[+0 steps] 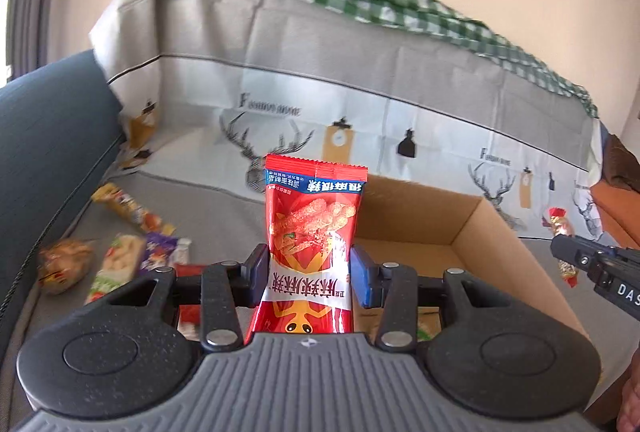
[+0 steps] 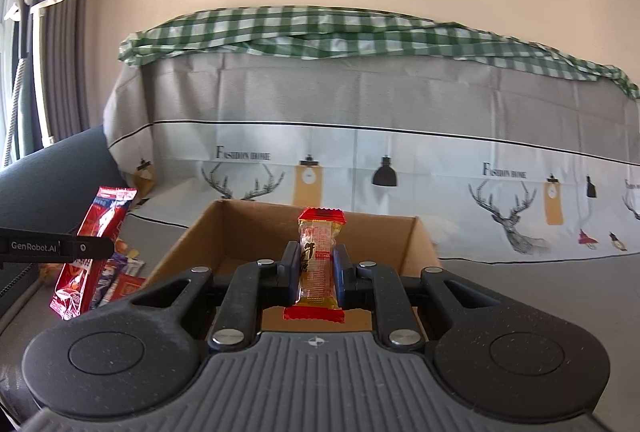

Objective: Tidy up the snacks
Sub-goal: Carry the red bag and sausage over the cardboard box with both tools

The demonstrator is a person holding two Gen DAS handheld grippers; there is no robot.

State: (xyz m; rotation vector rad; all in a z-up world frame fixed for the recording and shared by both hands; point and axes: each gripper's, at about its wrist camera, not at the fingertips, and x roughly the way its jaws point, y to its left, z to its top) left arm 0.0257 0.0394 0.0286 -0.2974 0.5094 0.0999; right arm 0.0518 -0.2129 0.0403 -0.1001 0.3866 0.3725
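Note:
My left gripper [image 1: 309,274] is shut on a tall red snack packet [image 1: 314,232] and holds it upright above the near left part of an open cardboard box [image 1: 492,232]. My right gripper [image 2: 317,270] is shut on a small red and gold candy packet [image 2: 319,260], held upright above the box [image 2: 412,236]. In the left wrist view the right gripper [image 1: 576,256] shows at the right edge with the candy [image 1: 560,226]. In the right wrist view the left gripper [image 2: 86,248] shows at the left with the red packet [image 2: 96,248].
Several loose snack packets [image 1: 120,252] lie on the grey sofa seat [image 1: 224,211] left of the box. They also show in the right wrist view [image 2: 120,276]. A deer-print cover [image 2: 360,167] and a green check cloth [image 2: 360,27] drape the backrest. A dark armrest [image 1: 48,127] stands on the left.

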